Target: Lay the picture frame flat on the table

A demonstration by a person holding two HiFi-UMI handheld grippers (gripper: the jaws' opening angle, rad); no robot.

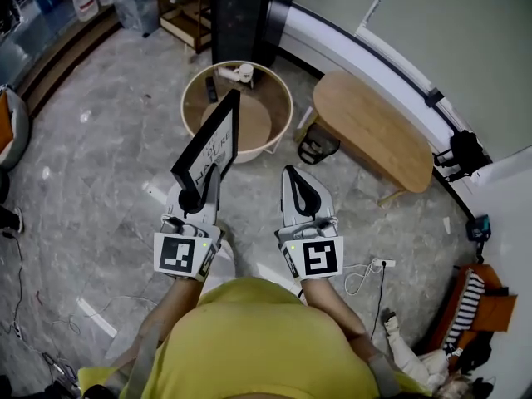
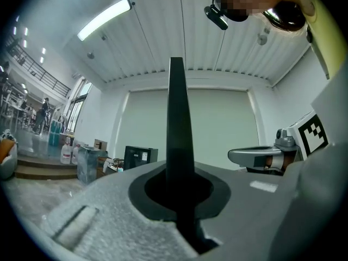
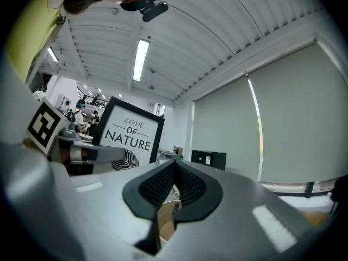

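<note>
Frontally, picture frame [image 3: 129, 132]; right gripper view

Picture frame [image 1: 214, 140] in left tongs [image 1: 209, 173], right tongs [image 1: 293, 173] beside. Round table [image 1: 281, 90] beyond frame, seemingly below it; oval table [image 1: 374, 131] right.

The head view looks steeply down from over the person [image 1: 266, 339] onto the left gripper [image 1: 208, 175], the right gripper [image 1: 293, 174], the floor [image 1: 100, 165] and a round desk [image 1: 287, 106]. Each gripper view sits close behind its own jaws, tilted up toward the ceiling [image 2: 163, 37] and wall [image 2: 217, 124]. All three views share the picture frame [image 2: 176, 118]: edge-on from the left, its printed face from the right.
</note>
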